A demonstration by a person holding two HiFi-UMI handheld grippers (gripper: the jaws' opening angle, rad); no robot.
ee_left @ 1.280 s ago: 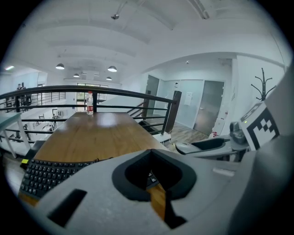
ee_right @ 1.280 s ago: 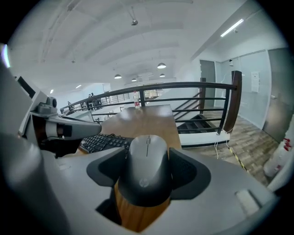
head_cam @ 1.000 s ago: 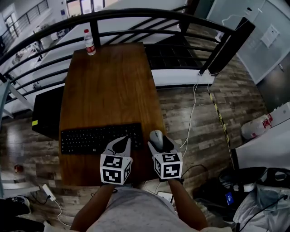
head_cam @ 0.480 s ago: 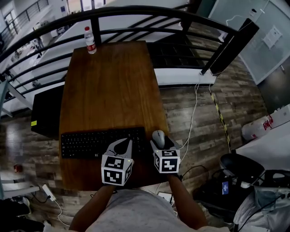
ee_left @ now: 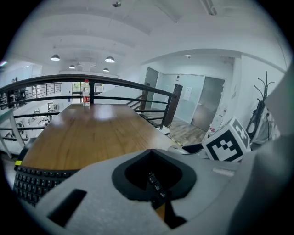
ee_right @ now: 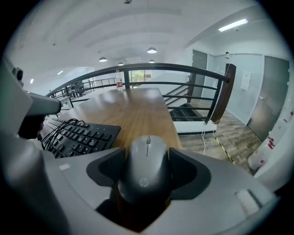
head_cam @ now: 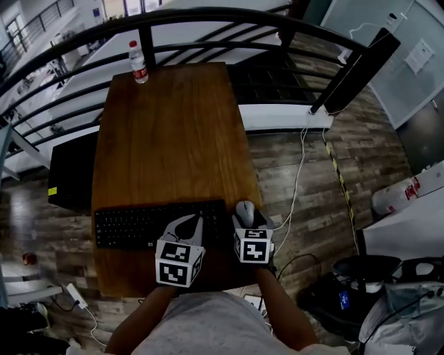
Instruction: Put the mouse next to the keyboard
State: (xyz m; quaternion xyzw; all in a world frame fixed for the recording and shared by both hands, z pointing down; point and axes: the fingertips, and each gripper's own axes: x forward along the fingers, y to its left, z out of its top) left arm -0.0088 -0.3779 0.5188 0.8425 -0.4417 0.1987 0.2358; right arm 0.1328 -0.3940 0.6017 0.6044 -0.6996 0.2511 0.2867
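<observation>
A grey mouse (head_cam: 244, 210) is at the near right of the wooden table (head_cam: 173, 132), just right of the black keyboard (head_cam: 139, 223). My right gripper (head_cam: 246, 218) is shut on the mouse (ee_right: 147, 165), its jaws pressing both sides; whether the mouse touches the wood is hidden. The keyboard (ee_right: 78, 135) lies close on the mouse's left. My left gripper (head_cam: 193, 222) hovers over the keyboard's right end, shut and holding nothing. In the left gripper view its jaws (ee_left: 154, 167) meet, with the keyboard (ee_left: 32, 183) low at left.
A water bottle (head_cam: 138, 64) stands at the table's far left corner by the black railing (head_cam: 229, 21). The table's right edge (head_cam: 258, 208) runs right beside the mouse. A black box (head_cam: 69, 170) sits left of the table. Cables (head_cam: 295, 180) trail on the floor at right.
The view has shifted slightly. The right gripper still holds the mouse beside the keyboard's right end, and both grippers have barely moved against the keyboard.
</observation>
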